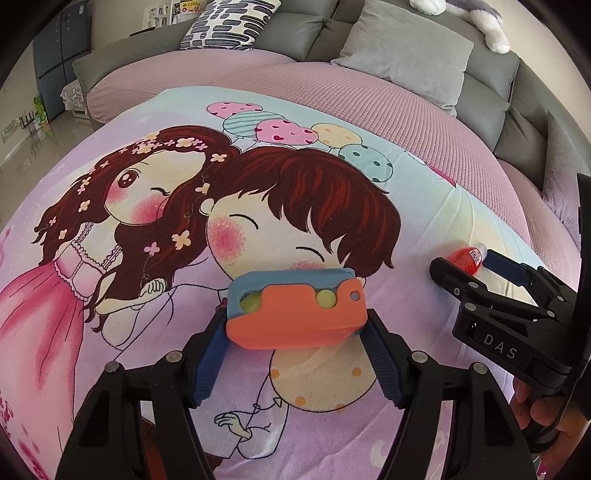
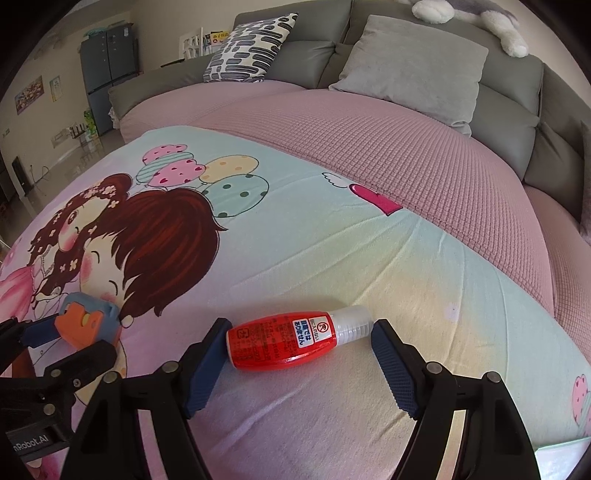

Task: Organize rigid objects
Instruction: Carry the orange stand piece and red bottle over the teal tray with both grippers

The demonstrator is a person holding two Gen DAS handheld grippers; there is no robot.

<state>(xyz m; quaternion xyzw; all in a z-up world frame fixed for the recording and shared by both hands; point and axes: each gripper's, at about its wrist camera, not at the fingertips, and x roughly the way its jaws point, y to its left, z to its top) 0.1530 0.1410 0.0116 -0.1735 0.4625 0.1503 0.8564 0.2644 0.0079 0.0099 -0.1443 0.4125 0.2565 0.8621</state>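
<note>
An orange and blue plastic toy block (image 1: 295, 308) lies on the cartoon-print blanket (image 1: 147, 369), between the pads of my left gripper (image 1: 295, 332), whose jaws stand against its two ends. It also shows at the left of the right wrist view (image 2: 86, 323). A small red bottle with a clear cap (image 2: 295, 339) lies on its side on the blanket, between the spread jaws of my right gripper (image 2: 301, 343); the left pad is near its base, the right pad stands apart from the cap. In the left wrist view the bottle (image 1: 467, 260) shows past the right gripper (image 1: 465, 271).
The blanket covers a pink quilted sofa seat (image 2: 424, 155). Grey cushions (image 2: 413, 70) and a patterned pillow (image 2: 251, 48) line the back. A plush toy (image 2: 495, 22) lies on top of the backrest. Floor and a cabinet (image 2: 107, 74) are at the far left.
</note>
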